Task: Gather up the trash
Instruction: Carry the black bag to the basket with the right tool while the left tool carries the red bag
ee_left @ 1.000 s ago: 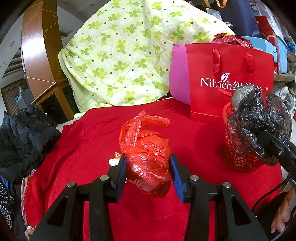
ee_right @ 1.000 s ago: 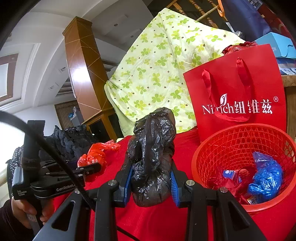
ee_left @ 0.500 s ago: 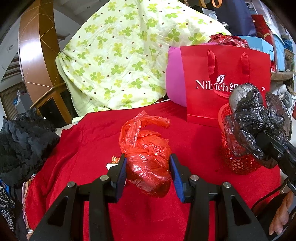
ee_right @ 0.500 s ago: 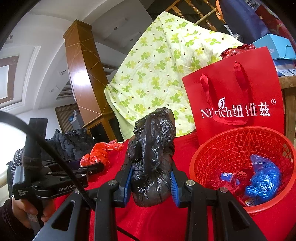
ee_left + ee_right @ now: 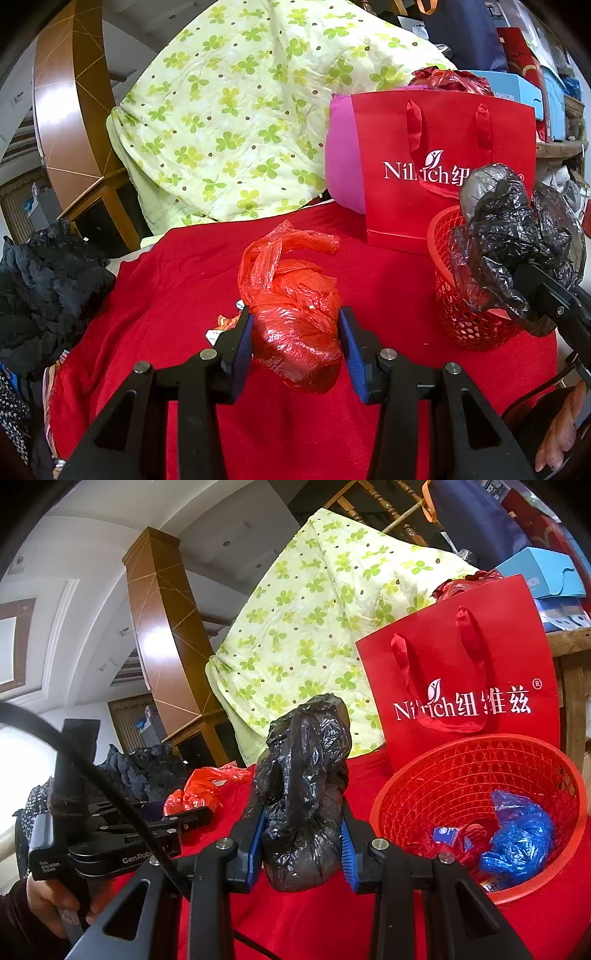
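Right wrist view: right tool (image 5: 303, 834) clamps black bag (image 5: 303, 794) beside basket rim (image 5: 384, 801); left tool (image 5: 295, 339) clamps red bag (image 5: 295, 325).

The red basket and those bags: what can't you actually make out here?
- Red basket: left wrist view, the black bag hides its inside.
- Red gift bag: right wrist view, the handles cover some logo letters.
- Small scraps: left wrist view, mostly behind the red plastic bag.

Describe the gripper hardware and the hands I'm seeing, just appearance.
Both grippers, left gripper and right gripper, are matte black with blue finger pads and silver pivot bolts. The left body reads "GenRobot"; a black cable crosses it. Bare hand, dark sleeve.
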Motion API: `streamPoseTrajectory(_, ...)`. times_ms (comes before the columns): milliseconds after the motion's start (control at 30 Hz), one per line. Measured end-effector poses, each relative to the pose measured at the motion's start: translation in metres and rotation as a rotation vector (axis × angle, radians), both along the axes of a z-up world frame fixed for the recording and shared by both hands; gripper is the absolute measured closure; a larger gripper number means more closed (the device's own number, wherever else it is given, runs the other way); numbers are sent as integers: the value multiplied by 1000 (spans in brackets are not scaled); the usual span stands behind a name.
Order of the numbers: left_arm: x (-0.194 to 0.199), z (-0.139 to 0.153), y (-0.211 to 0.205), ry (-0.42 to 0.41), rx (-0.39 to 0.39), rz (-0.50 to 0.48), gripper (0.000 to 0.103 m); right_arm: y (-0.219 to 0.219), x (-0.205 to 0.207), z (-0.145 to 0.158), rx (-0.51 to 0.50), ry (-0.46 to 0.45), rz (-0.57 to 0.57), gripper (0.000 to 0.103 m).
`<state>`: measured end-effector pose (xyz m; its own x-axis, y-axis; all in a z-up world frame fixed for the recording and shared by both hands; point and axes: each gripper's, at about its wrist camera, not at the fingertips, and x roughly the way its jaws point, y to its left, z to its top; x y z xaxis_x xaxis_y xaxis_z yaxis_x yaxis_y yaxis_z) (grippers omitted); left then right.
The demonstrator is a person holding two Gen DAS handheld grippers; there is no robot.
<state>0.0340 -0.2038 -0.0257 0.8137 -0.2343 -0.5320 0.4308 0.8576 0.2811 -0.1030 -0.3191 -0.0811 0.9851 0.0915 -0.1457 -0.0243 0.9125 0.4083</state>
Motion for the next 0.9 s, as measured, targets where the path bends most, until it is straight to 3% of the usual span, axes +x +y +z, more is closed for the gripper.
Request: streamPoseTrajectory(900,1,-1,-11,8,5,-13,57,-3,-14,2,17,-23,-34,66)
